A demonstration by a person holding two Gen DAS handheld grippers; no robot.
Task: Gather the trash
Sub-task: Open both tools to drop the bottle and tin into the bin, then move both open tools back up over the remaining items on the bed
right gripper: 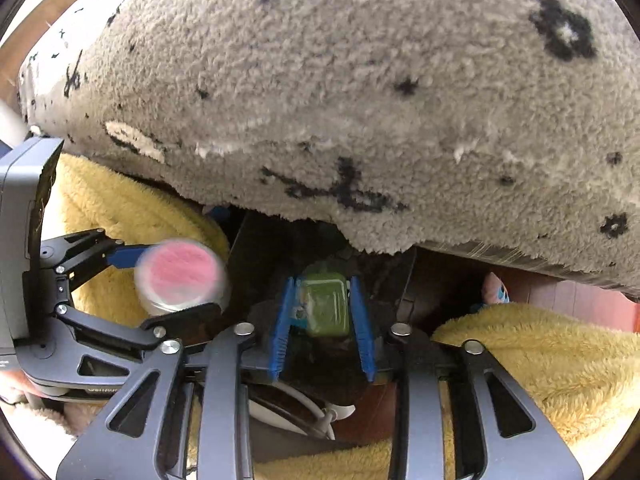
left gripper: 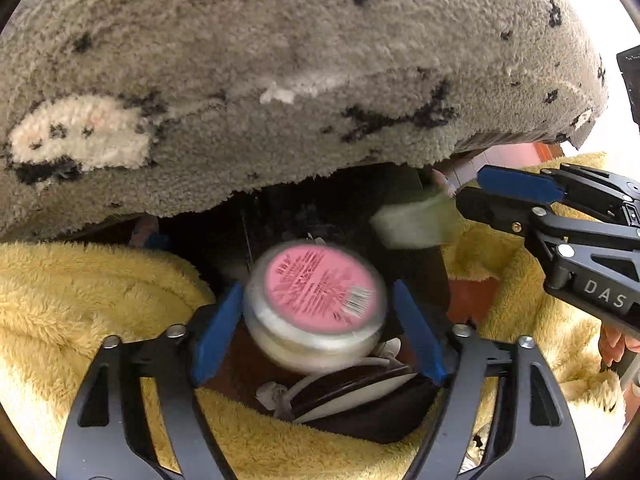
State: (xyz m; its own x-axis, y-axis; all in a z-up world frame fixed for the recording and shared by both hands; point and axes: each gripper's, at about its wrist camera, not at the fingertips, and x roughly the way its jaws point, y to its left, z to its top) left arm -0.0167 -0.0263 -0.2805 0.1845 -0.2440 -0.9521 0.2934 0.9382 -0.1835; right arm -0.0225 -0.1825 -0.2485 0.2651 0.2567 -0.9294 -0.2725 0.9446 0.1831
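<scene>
Grey rug (left gripper: 280, 80) is looming above; below it you're pinching the pink-labelled tub (left gripper: 316, 300) in left gripper (left gripper: 316, 320) jaws, green packet (right gripper: 324, 304) in right gripper (right gripper: 324, 320) jaws; both still undumped.

Grey speckled rug (left gripper: 304, 60) overhangs yellow fleece blanket (left gripper: 92, 304); possibly pink tiles (right gripper: 580, 300) beyond.
</scene>
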